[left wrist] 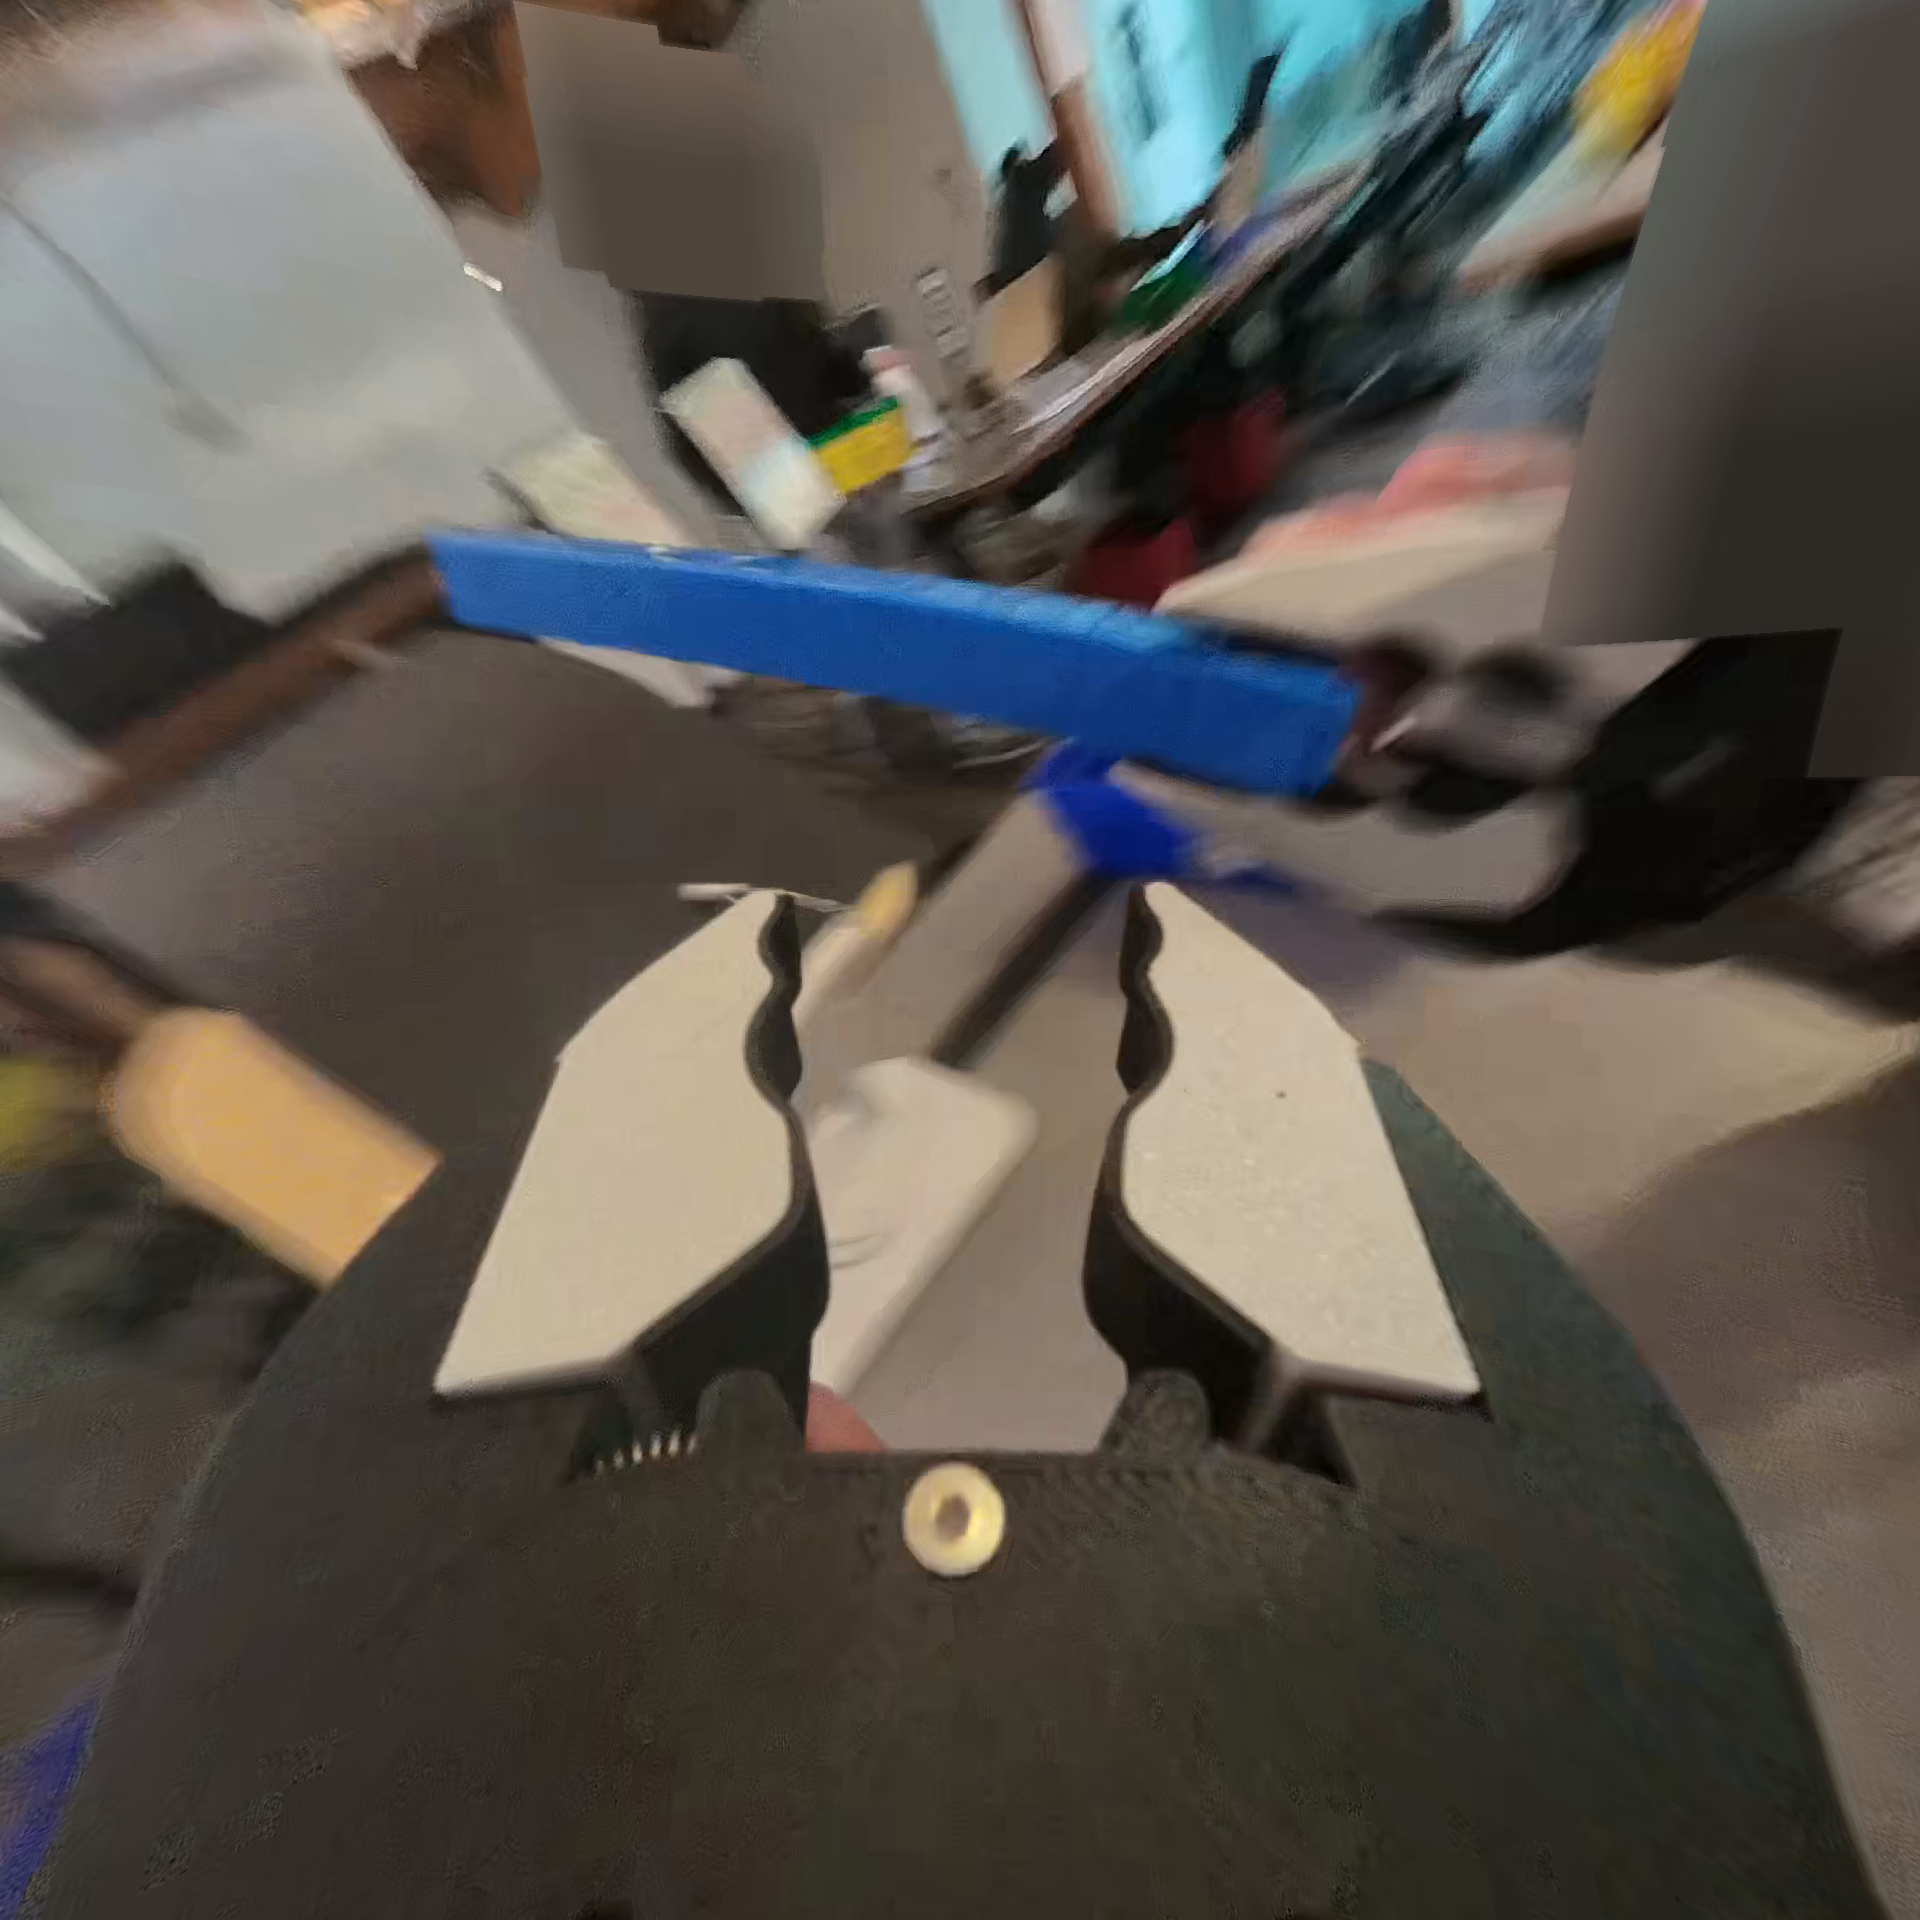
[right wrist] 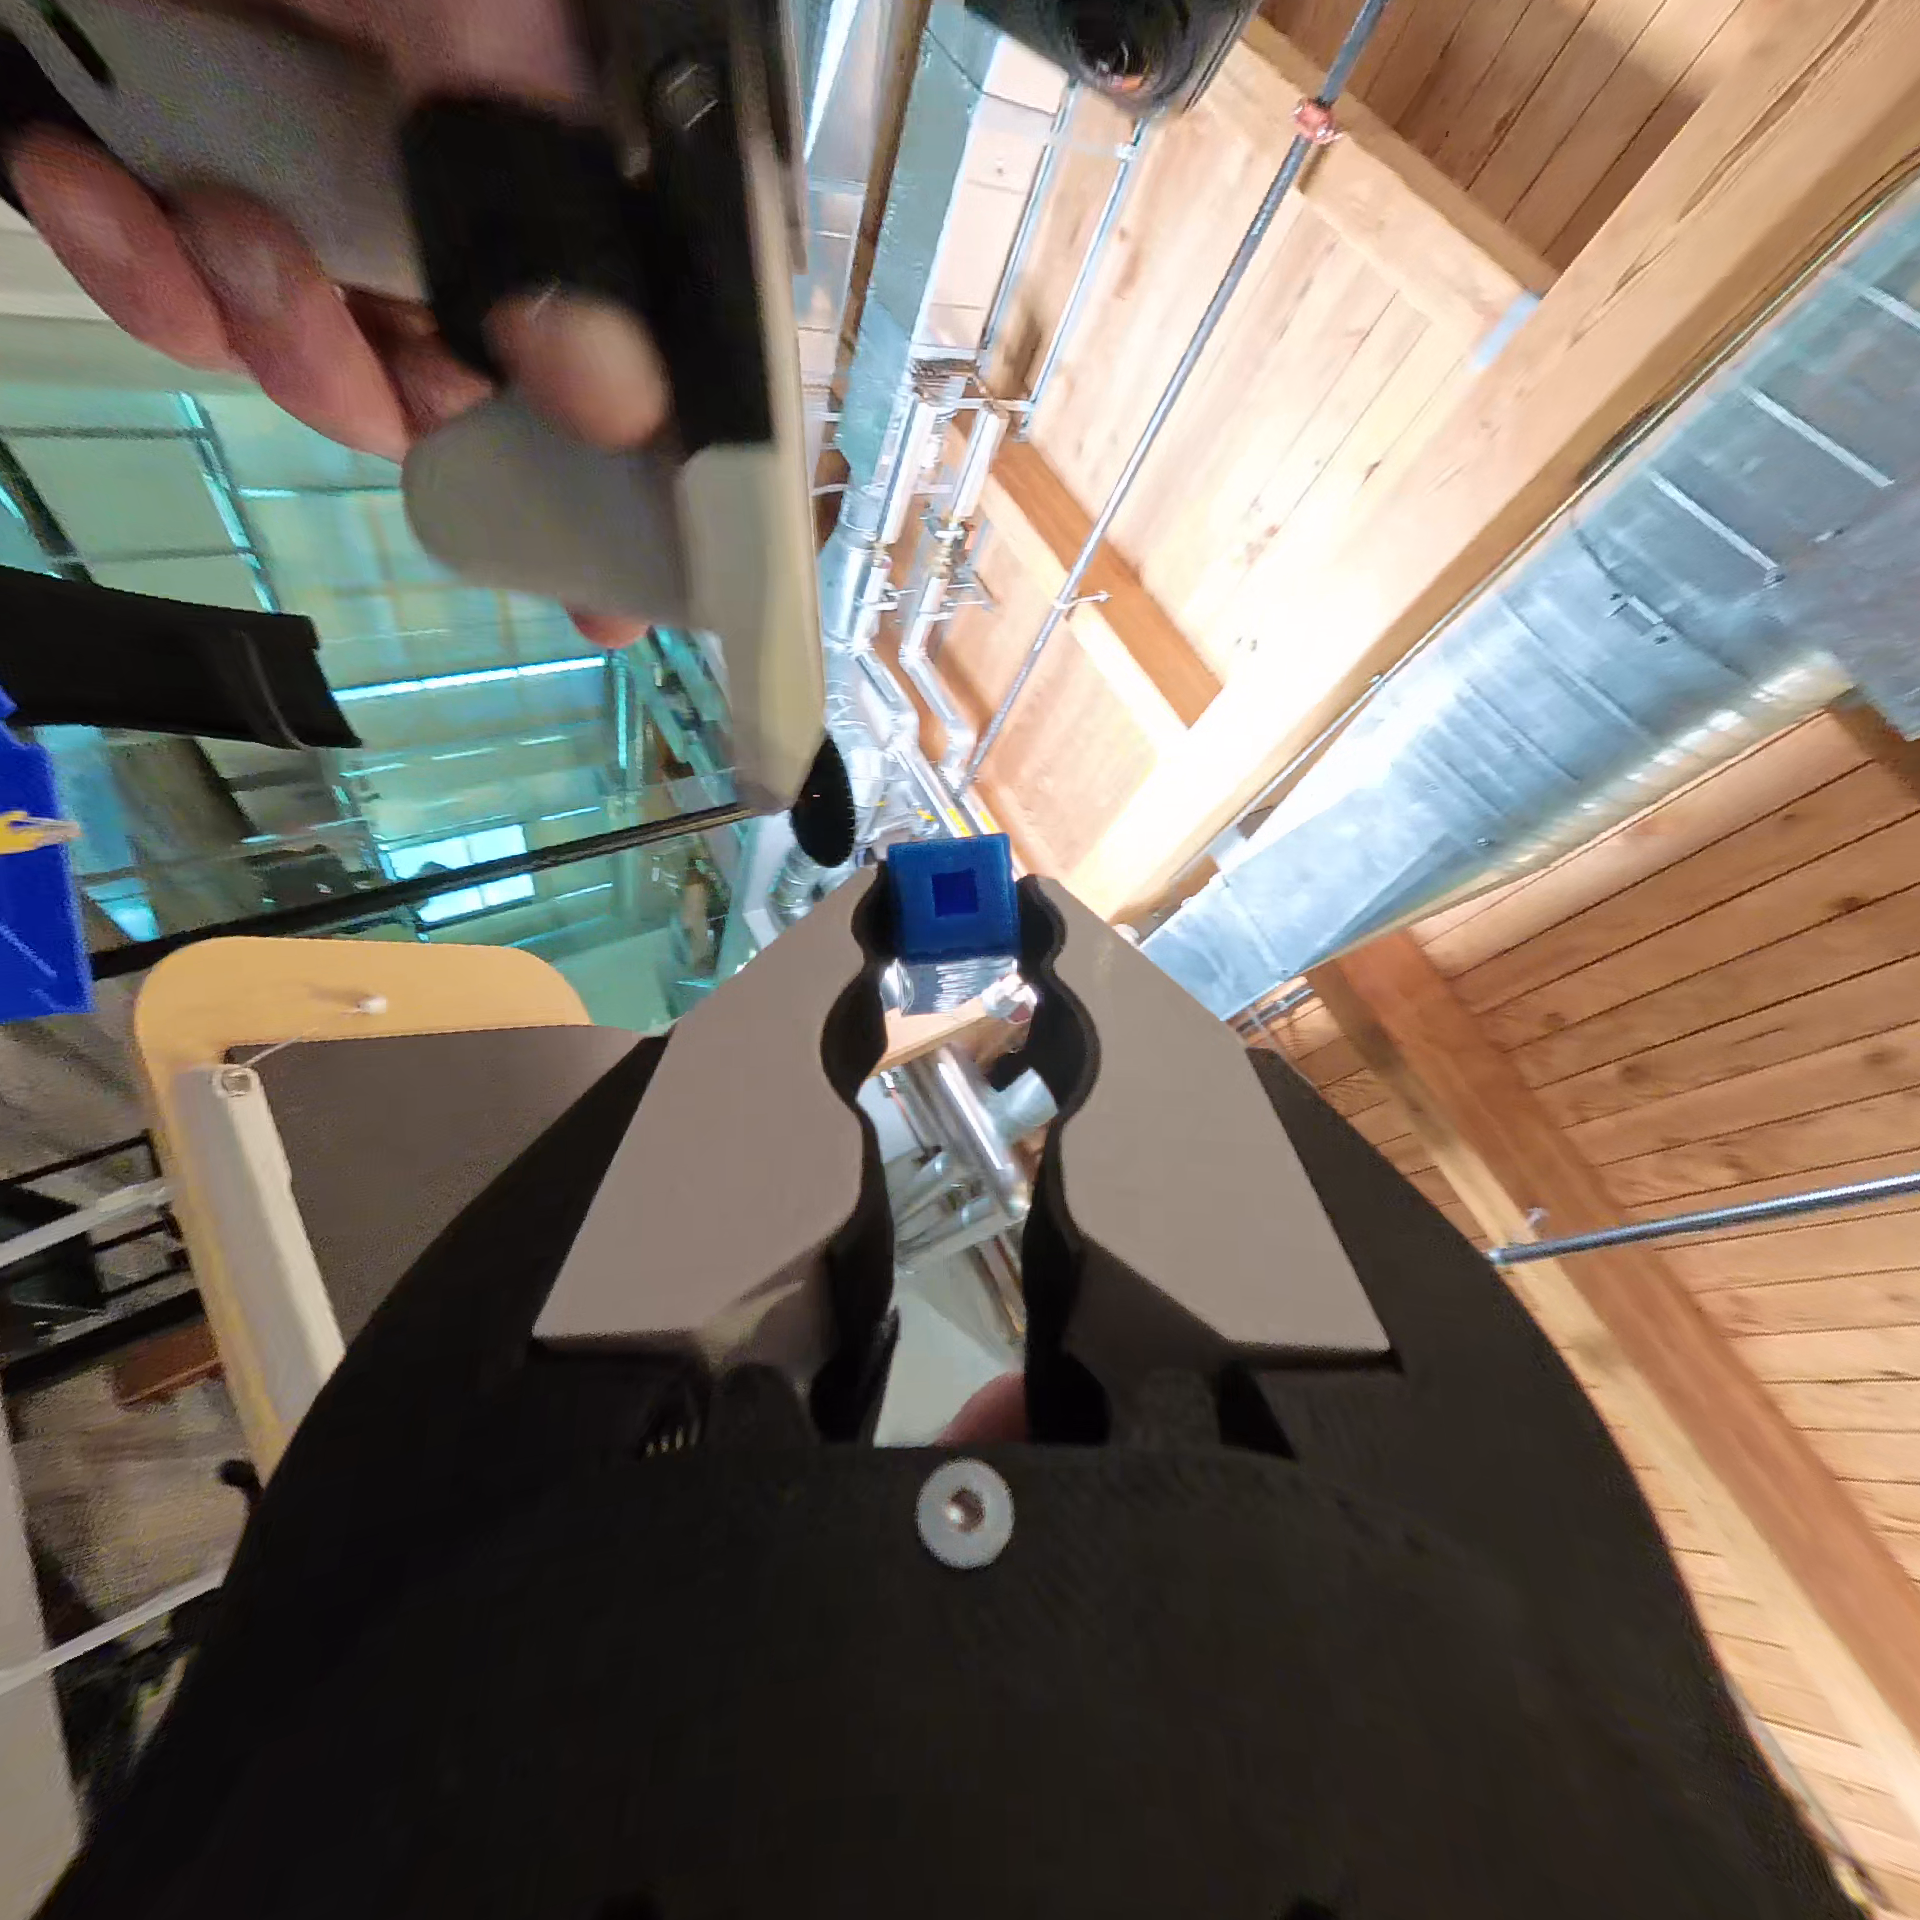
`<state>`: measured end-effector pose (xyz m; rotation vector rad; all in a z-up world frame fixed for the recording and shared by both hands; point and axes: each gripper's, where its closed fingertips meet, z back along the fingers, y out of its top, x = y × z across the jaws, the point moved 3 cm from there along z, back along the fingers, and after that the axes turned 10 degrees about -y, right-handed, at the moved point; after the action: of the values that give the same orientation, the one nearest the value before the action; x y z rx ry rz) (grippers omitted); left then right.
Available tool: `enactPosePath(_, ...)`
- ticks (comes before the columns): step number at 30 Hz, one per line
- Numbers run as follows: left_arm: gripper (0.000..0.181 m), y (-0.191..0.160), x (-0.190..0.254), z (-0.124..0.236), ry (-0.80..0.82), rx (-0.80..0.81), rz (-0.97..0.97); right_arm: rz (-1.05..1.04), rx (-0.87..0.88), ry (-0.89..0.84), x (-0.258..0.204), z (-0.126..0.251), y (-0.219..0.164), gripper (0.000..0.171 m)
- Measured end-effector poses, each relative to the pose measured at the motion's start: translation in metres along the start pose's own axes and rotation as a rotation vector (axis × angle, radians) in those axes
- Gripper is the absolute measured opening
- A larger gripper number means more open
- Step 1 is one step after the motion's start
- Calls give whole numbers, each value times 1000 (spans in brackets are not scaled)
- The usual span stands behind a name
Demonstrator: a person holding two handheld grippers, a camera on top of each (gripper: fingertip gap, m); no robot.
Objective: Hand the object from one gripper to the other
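Handover | right gripper [right wrist: 951, 914] jaws pinch the blue bar [left wrist: 894, 655] by its end | left gripper [left wrist: 961, 914] jaws spread, empty, just short of it | close on the bar's middle before you release.

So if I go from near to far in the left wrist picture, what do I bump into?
Left tool, open and empty → white flat thing lying below, seen through the gap → long blue bar, held at its right end by the other tool → blurry cluttered table far behind.

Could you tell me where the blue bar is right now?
The blue bar sits clamped end-on between the right gripper fingertips; in the left wrist view it crosses just beyond the open left gripper.
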<state>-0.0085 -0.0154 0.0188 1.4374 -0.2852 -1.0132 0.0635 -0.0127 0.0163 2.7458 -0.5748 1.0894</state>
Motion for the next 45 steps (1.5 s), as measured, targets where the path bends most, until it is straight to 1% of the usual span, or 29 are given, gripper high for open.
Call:
enactPosePath(2,53,8,16,2,-170,132,284,37,8,-28,-4,0,0,20)
enactPosePath(4,49,9,31,-1,-305,195,500,62,21,-51,-7,1,0,19)
enactPosePath(6,41,4,41,-5,-362,219,627,78,22,-54,-11,2,0,20)
enactPosePath(8,35,-1,47,-8,-369,233,712,79,22,-53,-13,2,0,19)
enactPosePath(9,30,-4,49,-10,-353,242,742,87,22,-51,-15,2,0,20)
enactPosePath(12,28,-7,45,-12,-287,283,790,95,21,-42,-20,2,0,20)
enactPosePath(15,35,-4,45,-13,-325,323,881,106,17,-42,-24,3,-3,20)
enactPosePath(17,38,-5,45,-14,-327,324,894,112,19,-39,-26,3,-4,20)
enactPosePath(21,41,-5,27,-4,-249,339,868,101,36,-30,-29,5,0,19)
enactPosePath(25,56,-4,-19,11,-161,354,861,100,63,-28,-32,5,11,19)
enactPosePath(28,71,-8,-43,6,-189,309,898,107,100,-5,-43,8,25,19)
enactPosePath(31,75,-17,-43,-9,-269,240,938,111,132,18,-54,12,36,19)
enactPosePath(32,69,-19,-40,-13,-281,215,926,108,139,25,-57,13,39,19)
enactPosePath(34,39,-23,-32,-16,-306,174,884,103,147,41,-64,15,42,19)
enactPosePath(35,34,-24,-33,-17,-286,162,857,101,148,45,-67,15,42,19)
enactPosePath(37,31,-23,-34,-15,-262,171,823,71,141,73,-71,16,39,19)
enactPosePath(38,30,-22,-36,-13,-246,175,799,55,123,85,-72,15,37,24)
enactPosePath(39,28,-20,-40,-10,-221,182,765,32,115,91,-72,15,36,45)
enactPosePath(40,27,-18,-47,-7,-183,180,726,-8,120,115,-72,15,37,61)
enactPosePath(41,27,-19,-55,-3,-126,159,659,-72,118,159,-73,17,36,65)
enactPosePath(43,23,-19,-65,2,-12,82,396,-232,87,203,-68,16,27,57)
enactPosePath(45,23,-14,-64,4,29,46,137,-326,35,256,-62,12,14,55)
